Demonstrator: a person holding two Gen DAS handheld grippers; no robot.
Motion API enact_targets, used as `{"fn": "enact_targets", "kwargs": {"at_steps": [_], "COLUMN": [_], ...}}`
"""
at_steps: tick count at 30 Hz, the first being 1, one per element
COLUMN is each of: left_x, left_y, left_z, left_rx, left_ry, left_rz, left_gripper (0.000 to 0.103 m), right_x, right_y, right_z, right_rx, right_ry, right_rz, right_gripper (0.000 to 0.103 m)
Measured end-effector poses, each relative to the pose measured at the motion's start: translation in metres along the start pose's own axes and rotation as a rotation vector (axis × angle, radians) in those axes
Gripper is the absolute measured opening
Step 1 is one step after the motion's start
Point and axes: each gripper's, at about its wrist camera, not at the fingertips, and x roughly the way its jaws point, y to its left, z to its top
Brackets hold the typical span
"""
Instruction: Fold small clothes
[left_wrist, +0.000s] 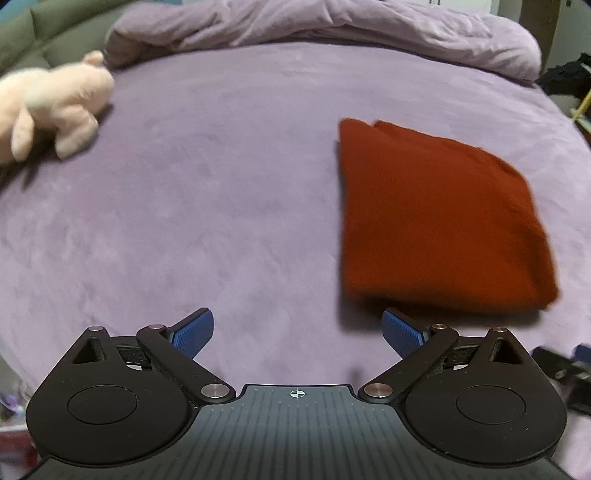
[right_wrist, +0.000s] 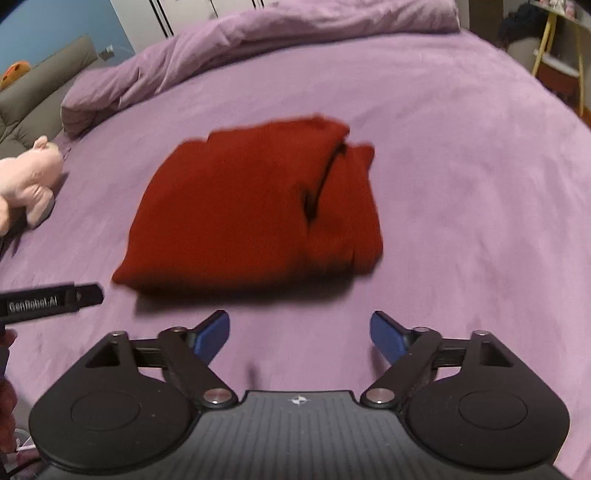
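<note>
Folded red garment (right_wrist: 251, 206) lying flat on purple bedspread (right_wrist: 461, 184), just beyond both grippers; left gripper (left_wrist: 297, 334) jaws wide apart, nothing between; right gripper (right_wrist: 300, 338) likewise spread and empty; pink plush toy (left_wrist: 51, 107) off to the left, well apart

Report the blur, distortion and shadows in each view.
Left wrist view: the folded red knit garment and pink plush toy are motion-smeared, and the purple bedspread bulges from fisheye. Right wrist view: the garment's edges blur, with a dark shadow under its near edge.
</note>
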Motion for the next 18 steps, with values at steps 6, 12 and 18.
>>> {"fn": "enact_targets", "kwargs": {"at_steps": [6,12,18], "left_x": [-0.015,-0.024,-0.026], "left_y": [-0.006,-0.009,-0.009], "left_z": [-0.007,-0.004,0.000], "left_rx": [0.033,0.087,0.090], "left_ry": [-0.004,0.000,0.025], "left_rz": [0.033,0.067,0.039], "left_gripper": [0.101,0.101,0.101], "right_x": [-0.028,-0.029,-0.020], "right_y": [0.027,0.046,0.054], "right_z": [-0.001,0.012,0.016], "right_rx": [-0.100,-0.175,-0.188], "right_ry": [-0.055,-0.009,0.042], "right_rz": [-0.123,-0.112,-0.159], "right_gripper": [0.098,0.098,0.098]}}
